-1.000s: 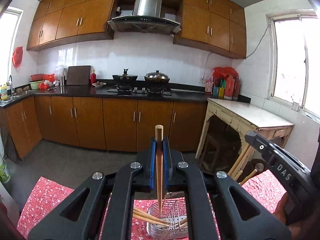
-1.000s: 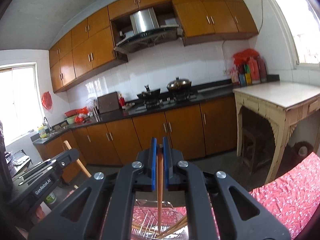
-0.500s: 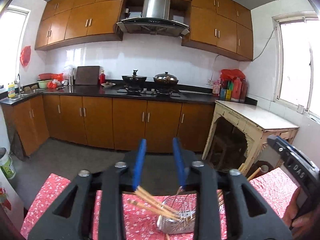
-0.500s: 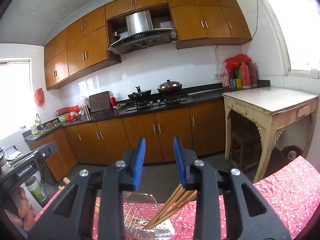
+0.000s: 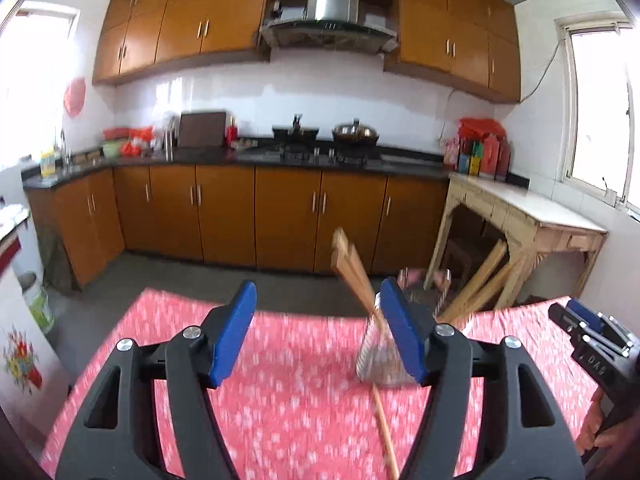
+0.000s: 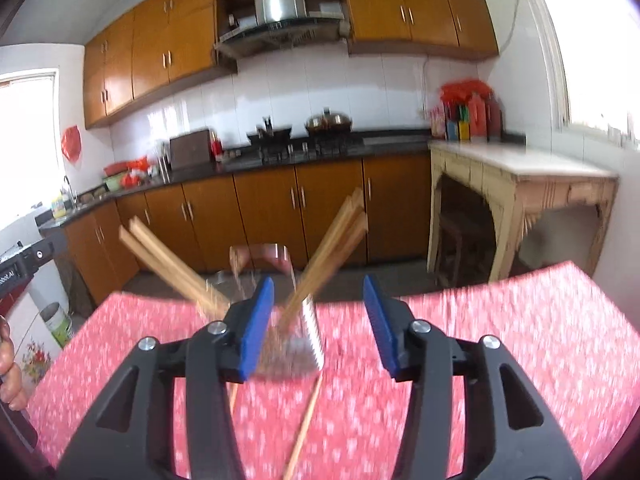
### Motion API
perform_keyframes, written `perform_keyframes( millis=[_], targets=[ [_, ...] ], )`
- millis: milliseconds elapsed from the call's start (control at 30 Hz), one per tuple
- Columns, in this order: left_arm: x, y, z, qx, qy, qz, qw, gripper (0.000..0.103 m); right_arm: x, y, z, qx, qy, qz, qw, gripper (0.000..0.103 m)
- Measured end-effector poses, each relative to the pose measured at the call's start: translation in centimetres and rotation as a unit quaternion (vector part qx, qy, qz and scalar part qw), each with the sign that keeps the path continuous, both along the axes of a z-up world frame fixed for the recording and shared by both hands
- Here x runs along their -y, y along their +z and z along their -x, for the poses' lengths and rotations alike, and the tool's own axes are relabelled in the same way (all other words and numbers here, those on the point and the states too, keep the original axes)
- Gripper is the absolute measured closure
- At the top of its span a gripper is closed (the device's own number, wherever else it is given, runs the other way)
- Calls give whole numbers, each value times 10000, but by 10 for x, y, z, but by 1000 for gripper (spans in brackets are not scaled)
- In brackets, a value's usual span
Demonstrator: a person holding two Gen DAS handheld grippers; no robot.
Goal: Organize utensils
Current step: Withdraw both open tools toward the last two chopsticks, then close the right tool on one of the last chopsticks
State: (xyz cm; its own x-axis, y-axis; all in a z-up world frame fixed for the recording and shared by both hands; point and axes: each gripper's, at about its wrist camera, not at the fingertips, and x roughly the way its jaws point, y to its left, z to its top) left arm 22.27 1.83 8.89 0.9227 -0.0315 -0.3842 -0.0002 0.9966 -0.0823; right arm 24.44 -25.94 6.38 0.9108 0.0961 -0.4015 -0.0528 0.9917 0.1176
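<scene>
A wire metal holder [image 5: 380, 356] [image 6: 292, 344] stands on the red floral tablecloth with several wooden chopsticks [image 5: 352, 268] [image 6: 332, 240] leaning out of it to both sides. A loose chopstick [image 5: 386, 432] [image 6: 304, 424] lies on the cloth in front of it; a second one [image 6: 233, 396] shows beside it in the right wrist view. My left gripper [image 5: 318, 336] is open and empty, back from the holder. My right gripper [image 6: 318, 324] is open and empty, just in front of the holder. The right gripper also shows at the left view's right edge [image 5: 592, 340].
The red tablecloth [image 5: 280, 400] [image 6: 500, 340] covers the table to its far edge. Beyond are kitchen floor, brown cabinets [image 5: 280, 216] and a pale side table [image 5: 520, 220]. A white appliance [image 5: 20, 320] stands at the left.
Both grippers let go of the chopsticks they held, opened wide and drew back from the holder. The released chopsticks now stand in the holder. Both views are blurred by motion.
</scene>
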Motion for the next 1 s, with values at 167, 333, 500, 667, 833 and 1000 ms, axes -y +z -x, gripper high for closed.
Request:
perform_keyframes(
  millis=[167, 333, 500, 667, 833, 1000],
  targets=[
    [-2, -51, 24, -295, 83, 8, 9995, 37, -11, -67, 34, -624, -56, 71, 9980, 56],
    [13, -90, 32, -646, -101, -263, 9975, 35, -30, -124, 65, -1250, 146, 77, 9920, 61],
    [8, -105, 31, -870, -19, -145, 9961, 35, -51, -151, 72, -1709, 333, 276, 9843, 65],
    [-2, -113, 42, -948, 42, -18, 9955, 35, -65, -164, 80, -1873, 393, 461, 9804, 65],
    [2, -126, 48, -1088, -6, 59, 9940, 35, -73, -174, 88, -1781, 315, 770, 9805, 93],
    [15, -139, 47, -1256, -138, 11, 9920, 35, -50, -176, 76, -1829, -90, 609, 9812, 95]
  ],
)
